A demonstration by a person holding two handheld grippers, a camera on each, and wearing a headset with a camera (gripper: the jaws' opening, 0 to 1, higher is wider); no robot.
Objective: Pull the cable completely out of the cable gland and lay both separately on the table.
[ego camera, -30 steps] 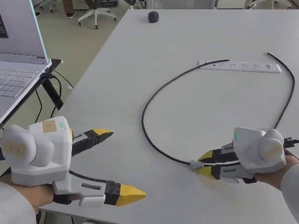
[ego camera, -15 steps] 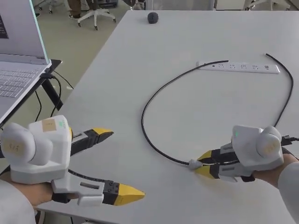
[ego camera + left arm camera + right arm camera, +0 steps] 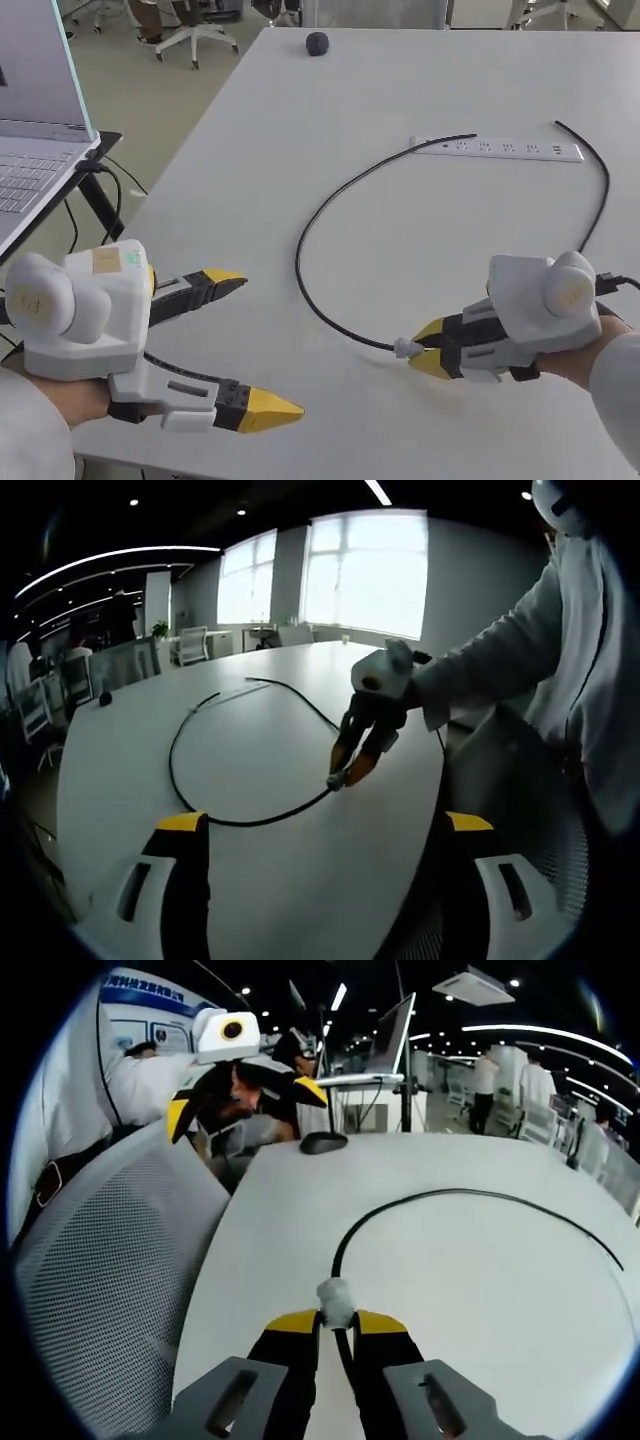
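Pale gland [image 3: 336, 1301] juts past right claw [image 3: 338, 1326] clamping cable [image 3: 440, 1196].

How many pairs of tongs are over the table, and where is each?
2. The left tongs, open, at the table's near left edge; the right tongs, near right, shut on the cable behind its gland.

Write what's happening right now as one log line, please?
right gripper: shut on thin black cable beside small pale cable gland | left gripper: open, empty | gland: not yet off cable

a white table [image 3: 330, 130] by office chairs [image 3: 185, 30] — bright windows [image 3: 365, 575] behind.
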